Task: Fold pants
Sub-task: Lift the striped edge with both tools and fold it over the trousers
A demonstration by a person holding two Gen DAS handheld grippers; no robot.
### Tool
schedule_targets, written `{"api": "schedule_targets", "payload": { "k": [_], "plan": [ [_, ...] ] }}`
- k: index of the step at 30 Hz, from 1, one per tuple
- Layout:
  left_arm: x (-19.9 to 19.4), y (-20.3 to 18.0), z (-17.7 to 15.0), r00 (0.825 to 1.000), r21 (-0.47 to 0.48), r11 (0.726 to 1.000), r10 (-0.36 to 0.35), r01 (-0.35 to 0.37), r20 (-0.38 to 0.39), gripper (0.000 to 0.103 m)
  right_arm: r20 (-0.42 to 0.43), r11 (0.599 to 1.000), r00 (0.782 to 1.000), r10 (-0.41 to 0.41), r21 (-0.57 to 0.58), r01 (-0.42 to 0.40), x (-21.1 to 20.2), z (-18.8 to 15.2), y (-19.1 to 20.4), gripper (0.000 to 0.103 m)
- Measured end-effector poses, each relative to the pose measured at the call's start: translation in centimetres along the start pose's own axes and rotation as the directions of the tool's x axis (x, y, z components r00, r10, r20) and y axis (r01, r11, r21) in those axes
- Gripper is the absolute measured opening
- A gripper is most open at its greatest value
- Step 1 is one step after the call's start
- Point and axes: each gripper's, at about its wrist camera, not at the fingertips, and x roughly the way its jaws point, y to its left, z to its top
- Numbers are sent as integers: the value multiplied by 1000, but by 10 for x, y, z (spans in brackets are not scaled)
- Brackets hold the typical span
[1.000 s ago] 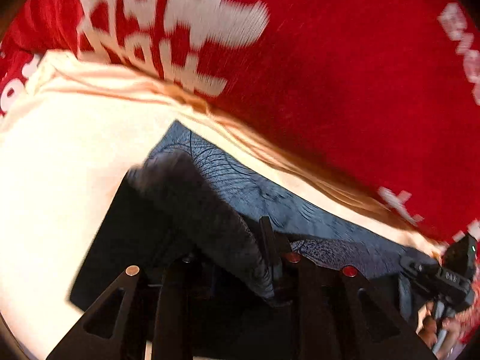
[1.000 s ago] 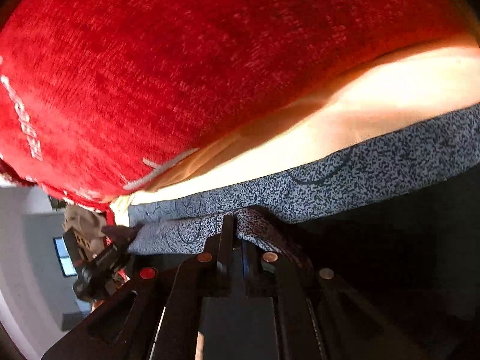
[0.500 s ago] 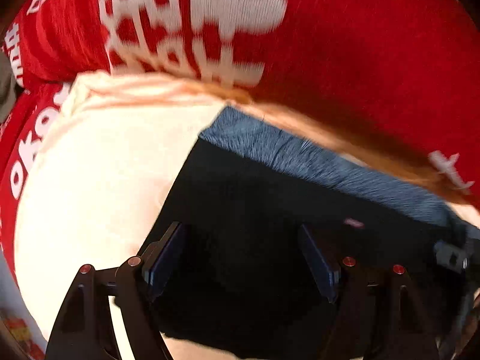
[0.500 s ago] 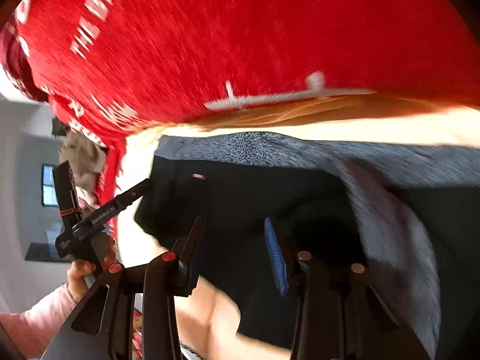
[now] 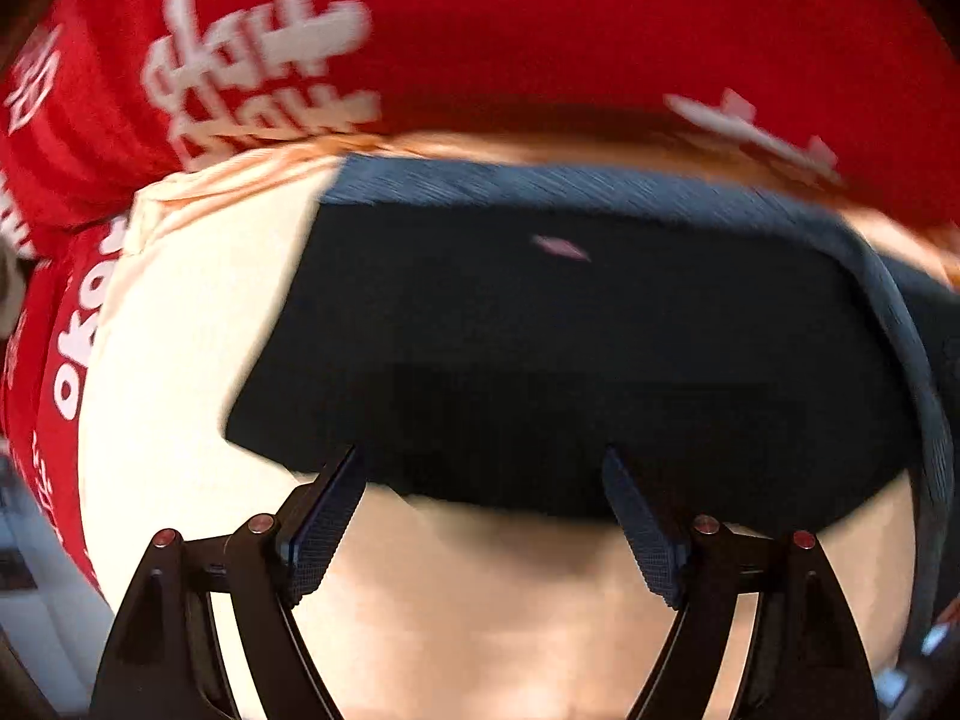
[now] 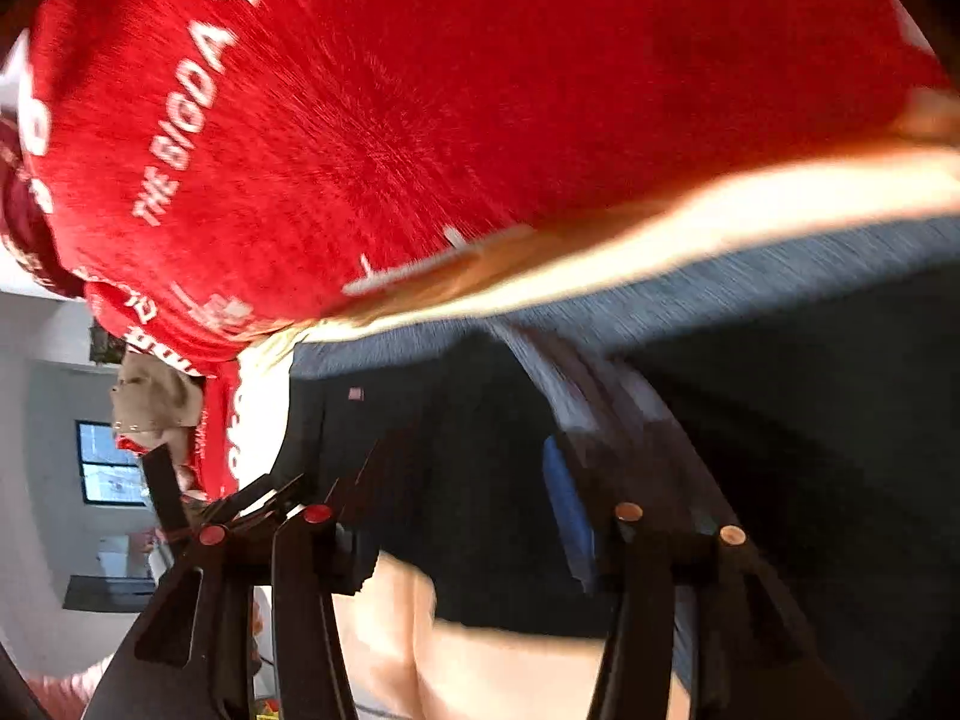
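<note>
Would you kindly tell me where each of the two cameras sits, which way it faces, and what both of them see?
Left wrist: on the left claw, looking down on the folded pants on a cream sheet; both fingers show, opening, nothing between.
Right wrist: on the right claw, tilted down across the pants toward the red blanket; its fingers, opening, frame the cloth without pinching it.
Shared: pants, sheet, blanket.

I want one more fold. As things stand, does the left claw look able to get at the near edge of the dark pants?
Probably yes: the left claw is opening with nothing between its pads, right over the dark pants.
</note>
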Motion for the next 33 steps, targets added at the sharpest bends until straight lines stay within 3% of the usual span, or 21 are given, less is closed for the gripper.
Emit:
{"api": "schedule_targets", "payload": {
  "k": [6, 12, 16, 20, 22, 28, 33],
  "plan": [
    [-11, -84, -26, 995, 157, 983, -88, 95, -52, 82, 30, 989, 999, -44, 146, 39, -60, -62, -52, 54],
    [-16, -161, -41, 974, 307, 924, -213, 227, -80, 82, 76, 929, 979, -187, 338, 151, -118, -152, -111, 54],
    [-21, -217, -47, 946, 348, 880, -300, 323, -119, 82, 140, 864, 955, -262, 474, 168, -155, -213, -147, 54],
    [-20, -253, -48, 902, 343, 835, -402, 431, -154, 82, 179, 788, 935, -305, 599, 142, -170, -268, -179, 54],
    [-16, -268, -50, 901, 364, 825, -402, 433, -161, 82, 203, 766, 928, -311, 632, 118, -170, -285, -188, 54],
    [0, -294, -48, 874, 328, 810, -444, 486, -197, 82, 239, 755, 940, -242, 655, 28, -144, -303, -204, 54],
    [13, -306, -54, 860, 290, 812, -457, 507, -226, 82, 317, 771, 946, -69, 619, -151, -134, -304, -222, 56]
  ]
}}
